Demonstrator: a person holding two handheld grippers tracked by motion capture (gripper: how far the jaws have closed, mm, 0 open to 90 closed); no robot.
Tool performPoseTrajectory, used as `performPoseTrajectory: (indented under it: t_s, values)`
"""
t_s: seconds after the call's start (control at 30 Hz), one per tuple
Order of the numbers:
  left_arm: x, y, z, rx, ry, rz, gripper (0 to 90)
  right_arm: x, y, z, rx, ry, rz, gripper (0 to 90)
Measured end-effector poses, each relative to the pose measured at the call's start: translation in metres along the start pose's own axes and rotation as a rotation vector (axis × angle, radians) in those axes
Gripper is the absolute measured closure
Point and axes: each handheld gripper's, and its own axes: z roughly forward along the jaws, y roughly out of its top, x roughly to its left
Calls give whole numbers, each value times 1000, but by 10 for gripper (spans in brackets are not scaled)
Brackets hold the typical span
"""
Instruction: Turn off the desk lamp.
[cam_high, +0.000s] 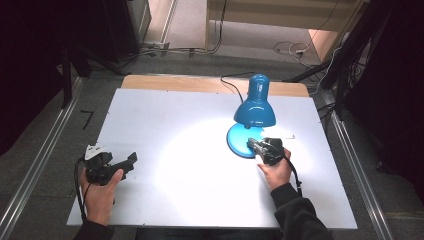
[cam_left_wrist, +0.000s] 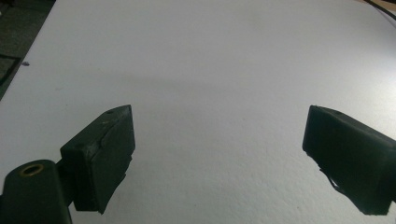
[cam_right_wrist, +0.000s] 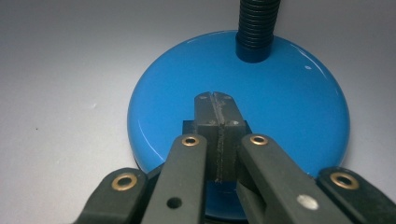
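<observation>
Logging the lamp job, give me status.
Right hand-held gripper shut, tips over blue lamp base. Left hand-held gripper open, empty, on white table. Nothing in the way.

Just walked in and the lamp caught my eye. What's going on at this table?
A person sits at a white table with a gripper in each hand. The right gripper, jaws shut together, rests its tips on the round base of a blue desk lamp, which is lit and shining on the table, perhaps at its switch. The left gripper is open, holding nothing, over bare table near the left edge.

glossy blue lamp (cam_high: 254, 112), white table (cam_high: 165, 130), black tongs (cam_right_wrist: 217, 112)
</observation>
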Motion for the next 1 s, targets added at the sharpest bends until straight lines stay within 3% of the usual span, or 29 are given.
performPoseTrajectory:
  t_s: [0.4,0.63,0.8,0.87,1.0]
  values:
    - [1,0,0,-2,0,-2,101,-1,1,4,-4,-16,-1,882]
    - [1,0,0,0,-1,-3,101,-6,2,4,-9,8,56,876]
    - [1,0,0,0,0,-3,101,-7,4,0,-21,16,53,818]
    - [1,0,0,0,-1,-3,101,-7,4,-2,-28,26,63,745]
    - [1,0,1,2,-2,-4,101,-7,5,-5,-39,37,57,681]
